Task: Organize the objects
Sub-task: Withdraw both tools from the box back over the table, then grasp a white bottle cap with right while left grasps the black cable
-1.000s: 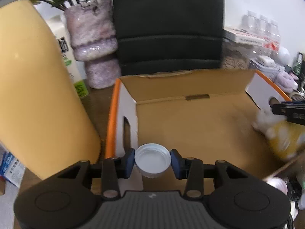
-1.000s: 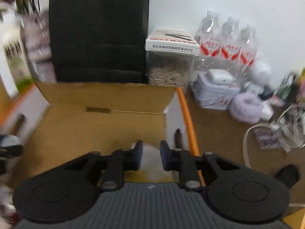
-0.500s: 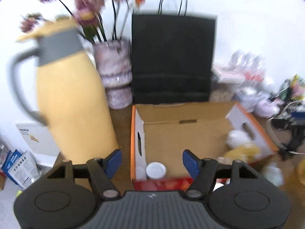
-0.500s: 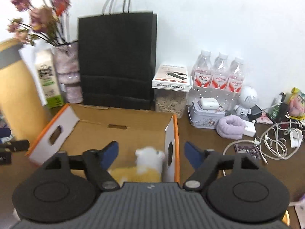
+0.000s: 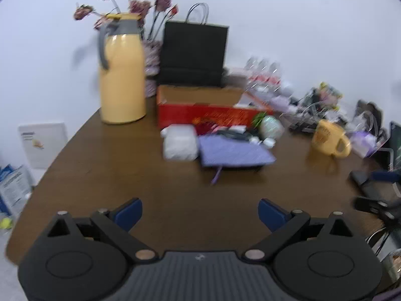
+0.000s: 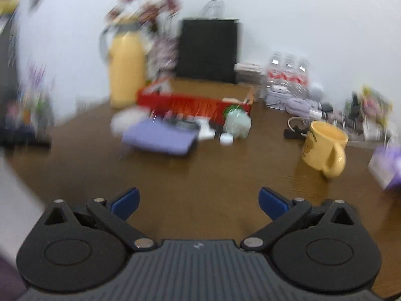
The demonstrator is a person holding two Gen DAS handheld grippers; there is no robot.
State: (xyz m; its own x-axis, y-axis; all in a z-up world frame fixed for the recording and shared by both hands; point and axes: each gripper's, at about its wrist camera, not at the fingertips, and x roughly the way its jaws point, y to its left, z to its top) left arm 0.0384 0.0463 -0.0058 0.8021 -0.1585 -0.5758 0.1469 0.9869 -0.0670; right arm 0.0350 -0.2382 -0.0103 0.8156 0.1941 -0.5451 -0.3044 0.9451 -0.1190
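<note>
- Hovering over the brown table (image 5: 105, 165), the left gripper (image 5: 200, 210) and right gripper (image 6: 198, 200) hold nothing, their jaws opening wide over bare wood.
- Awaiting sorting, the loose items lie in a cluster just in front of the red-fronted cardboard box (image 5: 208, 115): a white packet (image 5: 179, 141), a purple notebook (image 5: 235, 151) and a pale green round object (image 6: 236, 123), with a yellow mug (image 6: 323, 148) well apart to the right.
- Choosing one piece per hand looks the sound course: the near, flat notebook wants a grip at its edge, the mug a squeeze across rim or handle, taken slowly since both views are blurred.
- Compared with a second ago, both grippers are far back from the box; then the left one bracketed a white cap at the box's corner and the right stood nearly closed over a fluffy toy inside, and neither item can be made out now.
</note>
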